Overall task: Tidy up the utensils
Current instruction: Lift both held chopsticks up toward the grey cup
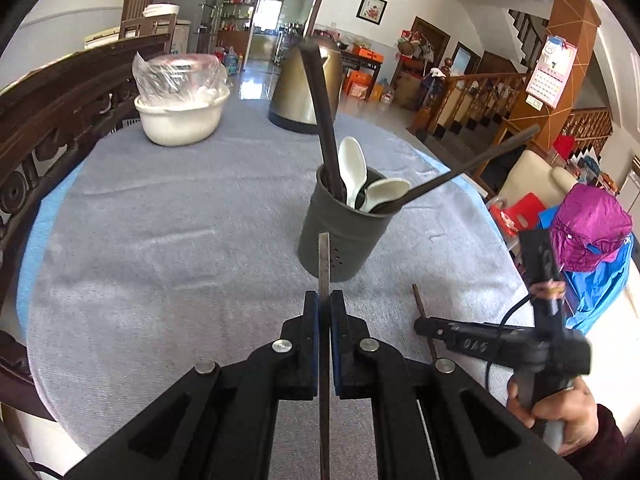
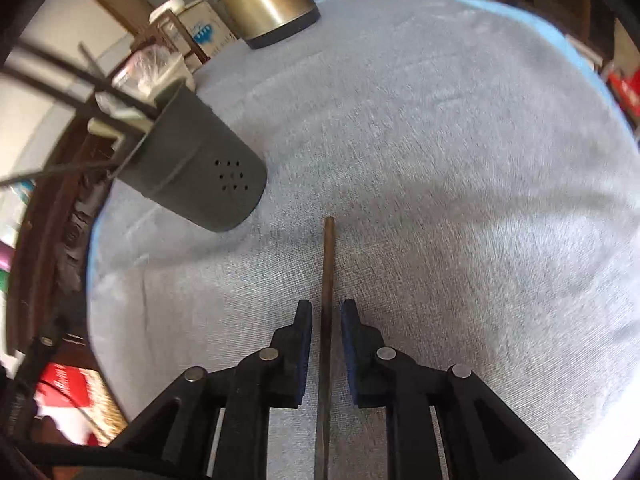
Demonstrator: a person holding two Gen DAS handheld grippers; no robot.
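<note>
Chopsticks in both tongs beside the dark holder.

A chopstick (image 1: 324, 276) is clamped between the pads of the left tongs (image 1: 324, 304), low centre in the left wrist view, its tip in front of the holder (image 1: 344, 236) that stands on the grey-clothed bench (image 1: 160, 240) with white spoons (image 1: 352, 168) and dark chopsticks (image 1: 320, 120) inside. In the right wrist view a brown chopstick (image 2: 329, 264) lies between the pads of the right tongs (image 2: 326, 312), which stand slightly apart from it. A kettle (image 1: 308, 88) and a bowl (image 1: 180, 120) sit at the top.
</note>
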